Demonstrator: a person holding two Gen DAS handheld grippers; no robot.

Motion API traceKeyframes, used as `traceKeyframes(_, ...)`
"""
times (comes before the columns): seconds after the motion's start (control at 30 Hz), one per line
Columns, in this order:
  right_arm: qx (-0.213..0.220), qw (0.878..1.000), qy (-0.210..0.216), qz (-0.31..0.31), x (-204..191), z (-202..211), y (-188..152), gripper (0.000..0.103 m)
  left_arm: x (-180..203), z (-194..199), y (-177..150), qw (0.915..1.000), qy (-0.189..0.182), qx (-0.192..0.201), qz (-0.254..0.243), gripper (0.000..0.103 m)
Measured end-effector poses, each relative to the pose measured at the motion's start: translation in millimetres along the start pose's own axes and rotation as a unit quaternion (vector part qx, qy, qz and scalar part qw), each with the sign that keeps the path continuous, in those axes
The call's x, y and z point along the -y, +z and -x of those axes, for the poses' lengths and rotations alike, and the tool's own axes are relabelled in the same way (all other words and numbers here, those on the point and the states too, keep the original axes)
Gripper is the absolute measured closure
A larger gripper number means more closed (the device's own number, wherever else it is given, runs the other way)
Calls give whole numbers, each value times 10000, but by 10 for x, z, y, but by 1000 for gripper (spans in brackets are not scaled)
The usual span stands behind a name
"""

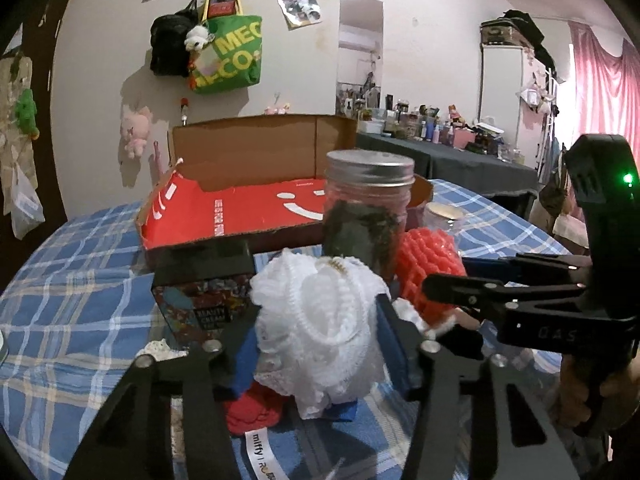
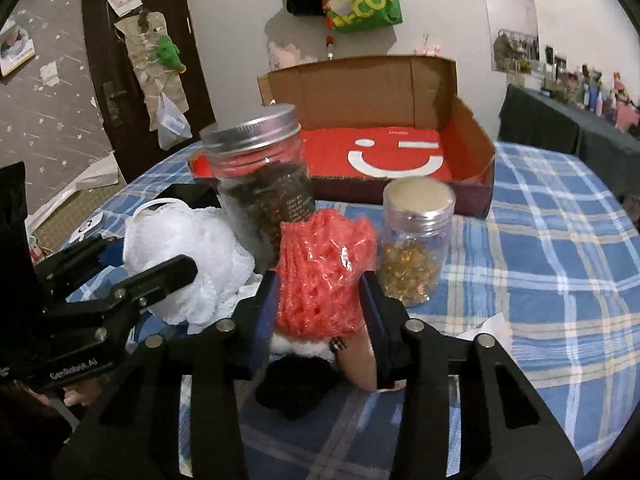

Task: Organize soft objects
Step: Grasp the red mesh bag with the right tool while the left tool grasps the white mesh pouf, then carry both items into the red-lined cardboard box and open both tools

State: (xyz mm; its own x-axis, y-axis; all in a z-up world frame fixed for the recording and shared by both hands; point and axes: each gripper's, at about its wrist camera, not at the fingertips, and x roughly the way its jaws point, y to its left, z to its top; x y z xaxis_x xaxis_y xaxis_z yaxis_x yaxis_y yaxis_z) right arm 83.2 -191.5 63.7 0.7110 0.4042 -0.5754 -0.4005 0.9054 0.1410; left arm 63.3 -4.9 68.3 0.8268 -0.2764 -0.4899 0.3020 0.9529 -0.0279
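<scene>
Two claws pinch: left claw (image 1: pixel 320 344) white puff (image 1: pixel 320 328), right claw (image 2: pixel 320 312) red net (image 2: pixel 324 268).

We see a dim room with soft, flat light. Both pictures bend round at the edges, and the corners go black. The green bag (image 1: pixel 228 54) at the upper middle throws a faint shadow on the wall. Far things look blurry.
</scene>
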Motion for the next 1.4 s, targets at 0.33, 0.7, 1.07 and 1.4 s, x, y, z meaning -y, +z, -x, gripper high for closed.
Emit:
traceKeyframes(0.33, 296, 9995, -105, 94, -76, 223, 1, 69, 1, 141, 39, 9998, 49, 165, 44, 65)
traceKeyframes(0.7, 593, 9979, -243, 107, -149, 564, 17, 69, -57, 446, 167, 9988, 121, 465, 101, 67)
traceKeyframes(1.07, 956, 9945, -368, 229, -207, 897, 124, 69, -122, 758, 317, 9963, 300, 802, 82, 67)
traceKeyframes(1.4, 1253, 9900, -478, 436, -171, 1040, 404, 69, -221, 870, 587, 9935, 423, 1056, -15, 67)
